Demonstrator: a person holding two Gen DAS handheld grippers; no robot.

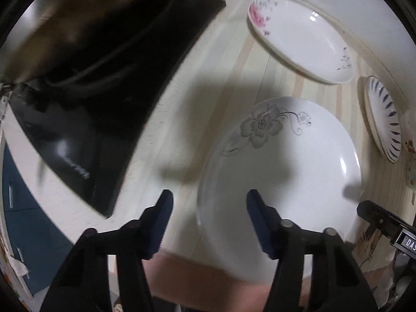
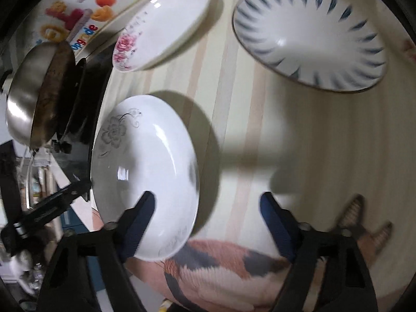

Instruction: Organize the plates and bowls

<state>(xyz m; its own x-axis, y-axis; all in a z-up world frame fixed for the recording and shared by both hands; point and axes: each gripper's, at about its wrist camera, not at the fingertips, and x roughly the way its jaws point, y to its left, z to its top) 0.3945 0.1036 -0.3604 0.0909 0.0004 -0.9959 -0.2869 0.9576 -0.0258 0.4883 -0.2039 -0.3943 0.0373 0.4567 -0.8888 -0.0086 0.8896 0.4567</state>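
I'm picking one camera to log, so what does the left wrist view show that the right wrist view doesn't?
Only the left view: blue cabinet doors below the counter, and the left tongs, open over the grey-flower plate.

Only the right view: a colourful fruit poster, the steel pan's shiny outside, a pink feather print, and the right tongs, open.

Both: the grey-flower plate, pink-flower plate, blue-striped dish, black cooktop and striped mat.
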